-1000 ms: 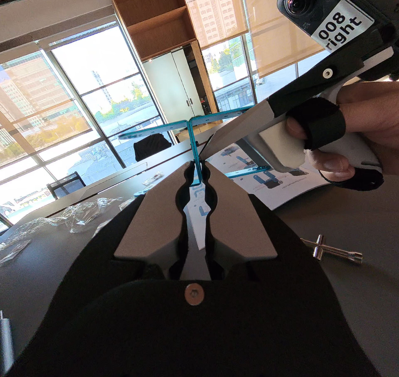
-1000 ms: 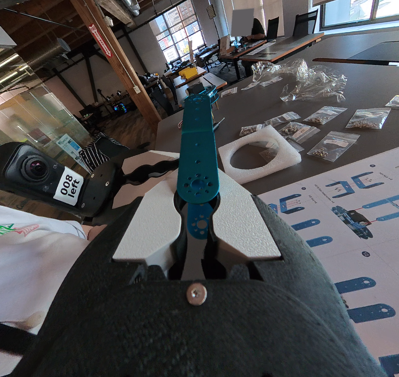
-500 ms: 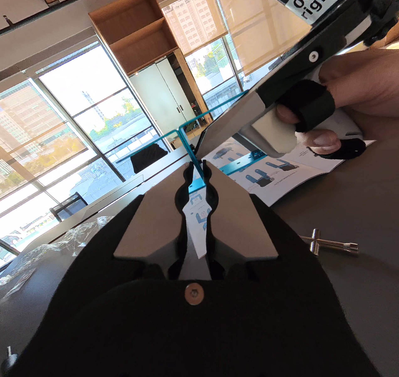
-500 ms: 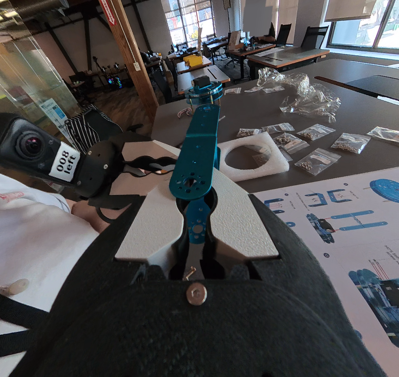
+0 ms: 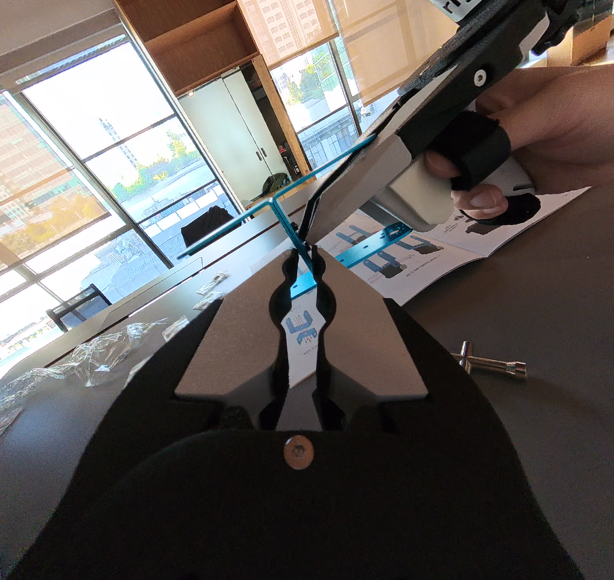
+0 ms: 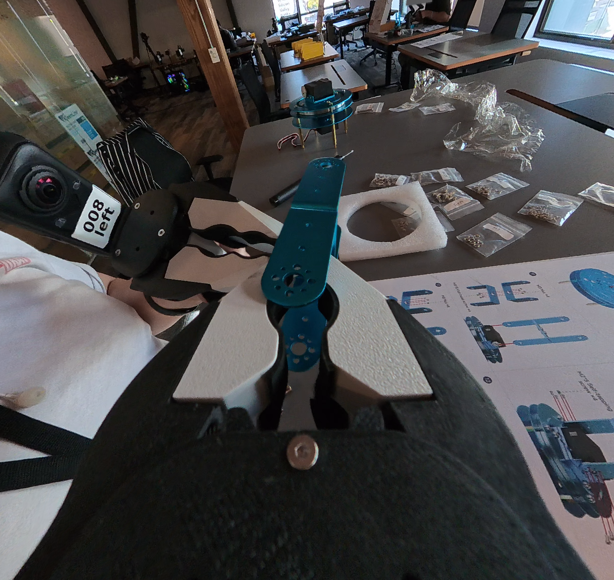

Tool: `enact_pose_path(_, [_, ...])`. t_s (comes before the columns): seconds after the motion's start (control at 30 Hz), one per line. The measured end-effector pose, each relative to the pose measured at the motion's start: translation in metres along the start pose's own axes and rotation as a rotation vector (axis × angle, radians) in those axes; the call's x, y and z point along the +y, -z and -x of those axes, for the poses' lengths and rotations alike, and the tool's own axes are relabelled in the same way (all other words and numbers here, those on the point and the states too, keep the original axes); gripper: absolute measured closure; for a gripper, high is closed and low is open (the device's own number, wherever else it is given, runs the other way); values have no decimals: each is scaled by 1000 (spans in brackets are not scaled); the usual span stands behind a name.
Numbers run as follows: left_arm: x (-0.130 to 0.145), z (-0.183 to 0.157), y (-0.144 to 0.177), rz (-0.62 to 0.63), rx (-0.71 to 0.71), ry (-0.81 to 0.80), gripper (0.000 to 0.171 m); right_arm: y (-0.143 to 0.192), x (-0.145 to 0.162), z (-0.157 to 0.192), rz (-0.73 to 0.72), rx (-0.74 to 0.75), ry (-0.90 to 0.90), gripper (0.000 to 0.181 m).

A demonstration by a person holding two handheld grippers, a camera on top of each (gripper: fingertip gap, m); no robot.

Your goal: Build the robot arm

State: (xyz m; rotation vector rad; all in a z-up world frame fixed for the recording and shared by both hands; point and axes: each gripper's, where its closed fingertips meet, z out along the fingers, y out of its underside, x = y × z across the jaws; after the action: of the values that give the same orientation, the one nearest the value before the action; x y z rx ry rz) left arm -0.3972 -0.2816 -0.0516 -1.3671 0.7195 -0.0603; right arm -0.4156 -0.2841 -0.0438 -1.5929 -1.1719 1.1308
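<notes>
The blue metal bracket [image 6: 300, 251] is clamped by the right gripper [image 6: 300, 301] at its near end and pinched by the left gripper [image 5: 304, 253] mid-span. Since a second ago it has been tilted, above the instruction sheet [image 6: 531, 348].

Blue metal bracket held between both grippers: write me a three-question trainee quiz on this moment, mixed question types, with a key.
1. True or false: the blue bracket lies flat on the table.
2. What does the left gripper pinch?
A. the white foam frame
B. the blue bracket's thin edge
C. the metal cross wrench
3. Fill in: in the right wrist view, the printed sheet with blue diagrams lies on the ___ side of the right gripper.

Key: 1 false, both grippers hold it in the air with jaws closed on it. 2 B. 3 right.
</notes>
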Motion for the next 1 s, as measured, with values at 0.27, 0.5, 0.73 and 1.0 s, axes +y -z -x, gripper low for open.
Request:
enact_pose_path(0.27, [-1, 9, 2, -4, -73, -27, 167, 2, -1, -14, -17, 76, 11, 165])
enact_pose_path(0.5, [0, 8, 2, -1, -71, -38, 167, -3, 1, -9, -35, -24, -170, 170])
enact_pose_path(0.73, [-1, 5, 1, 9, -118, -162, 166, -2, 3, -7, -40, -102, -341, 172])
enact_pose_path(1.0, [0, 6, 3, 16, -148, -212, 166, -4, 6, -8, -61, -160, -463, 168])
